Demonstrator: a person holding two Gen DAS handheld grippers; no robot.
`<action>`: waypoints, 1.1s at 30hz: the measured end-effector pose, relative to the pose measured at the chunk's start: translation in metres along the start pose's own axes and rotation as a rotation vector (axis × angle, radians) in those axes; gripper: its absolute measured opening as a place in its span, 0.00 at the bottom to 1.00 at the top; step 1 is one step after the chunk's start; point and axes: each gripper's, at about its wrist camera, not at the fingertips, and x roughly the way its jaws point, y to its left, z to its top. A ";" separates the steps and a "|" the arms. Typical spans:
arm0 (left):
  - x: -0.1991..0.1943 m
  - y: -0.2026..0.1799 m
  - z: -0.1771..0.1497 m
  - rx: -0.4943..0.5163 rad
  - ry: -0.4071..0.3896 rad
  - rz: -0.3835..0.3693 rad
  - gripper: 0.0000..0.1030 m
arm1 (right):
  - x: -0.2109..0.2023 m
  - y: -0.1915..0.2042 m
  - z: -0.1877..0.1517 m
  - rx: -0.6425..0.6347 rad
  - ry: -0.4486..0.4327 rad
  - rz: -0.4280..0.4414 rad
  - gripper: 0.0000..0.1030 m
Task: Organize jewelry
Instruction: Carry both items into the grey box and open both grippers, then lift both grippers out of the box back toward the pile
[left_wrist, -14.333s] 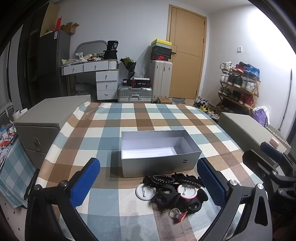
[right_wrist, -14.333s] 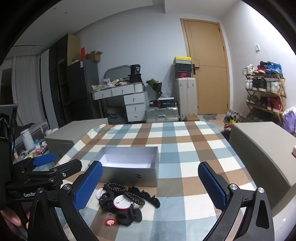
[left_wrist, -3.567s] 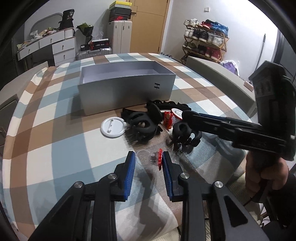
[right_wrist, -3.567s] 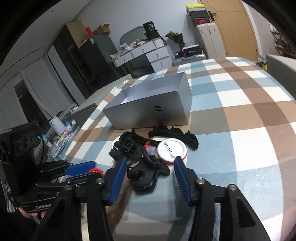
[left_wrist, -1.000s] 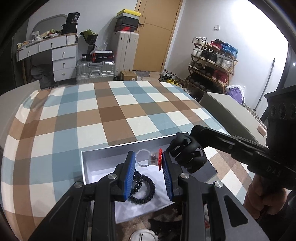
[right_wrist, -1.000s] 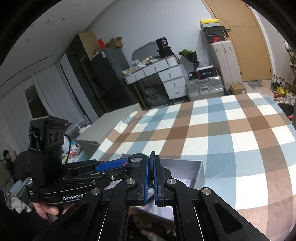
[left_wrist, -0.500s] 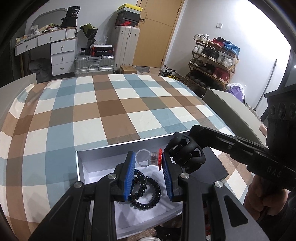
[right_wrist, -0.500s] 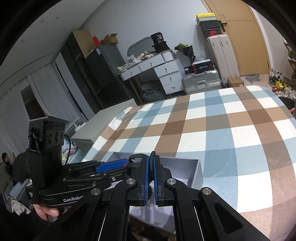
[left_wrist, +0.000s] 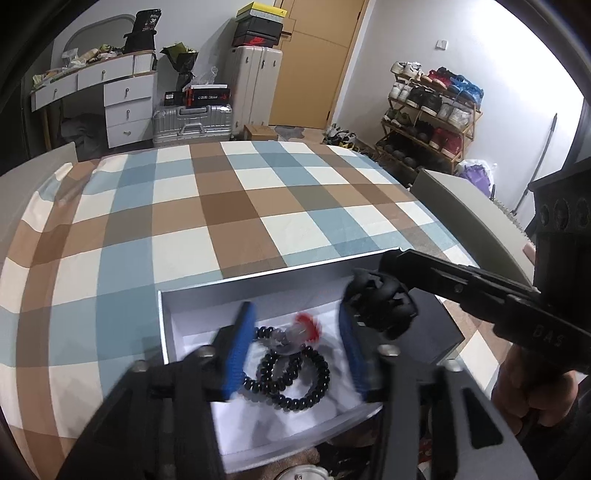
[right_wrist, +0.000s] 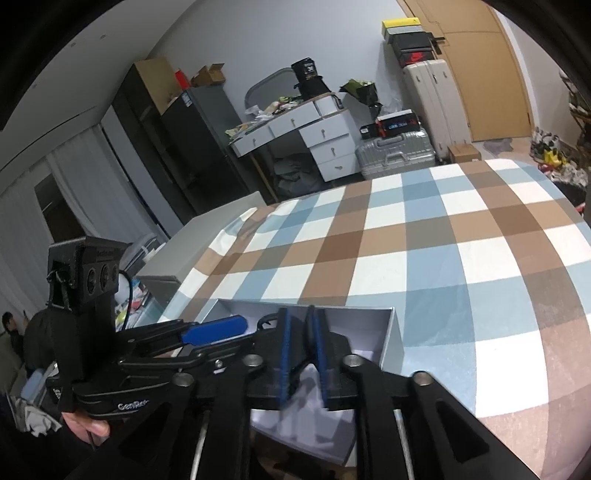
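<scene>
A grey open box (left_wrist: 258, 284) stands on the checked tablecloth. My left gripper (left_wrist: 295, 345) is open over the box, its fingers blurred. A clear ring with a red top (left_wrist: 301, 332) is loose between the fingers, above the black bead bracelets (left_wrist: 295, 380) on the box floor. My right gripper (right_wrist: 300, 352) hangs over the box (right_wrist: 391, 332) with its blue pads slightly apart. The black hair claw (left_wrist: 380, 302) is still at its tips in the left wrist view, over the box's right part.
More jewelry lies on the cloth in front of the box, a white round badge (left_wrist: 301, 474) among it. The checked tablecloth (left_wrist: 221, 206) spreads beyond the box. Grey cabinets flank the table, and a shoe rack (left_wrist: 428, 114) stands at the back right.
My left gripper has opened and let go of the red-topped ring, which drops into the box. My right gripper's pads have parted slightly around the black hair claw.
</scene>
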 end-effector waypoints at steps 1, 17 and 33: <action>-0.003 0.000 -0.001 -0.003 -0.010 -0.006 0.52 | -0.002 0.000 -0.001 0.006 -0.005 0.003 0.25; -0.038 -0.007 -0.003 0.001 -0.091 0.052 0.60 | -0.059 0.026 -0.003 -0.045 -0.139 0.005 0.64; -0.066 -0.008 -0.028 -0.061 -0.176 0.189 0.79 | -0.105 0.041 -0.036 -0.050 -0.197 -0.028 0.92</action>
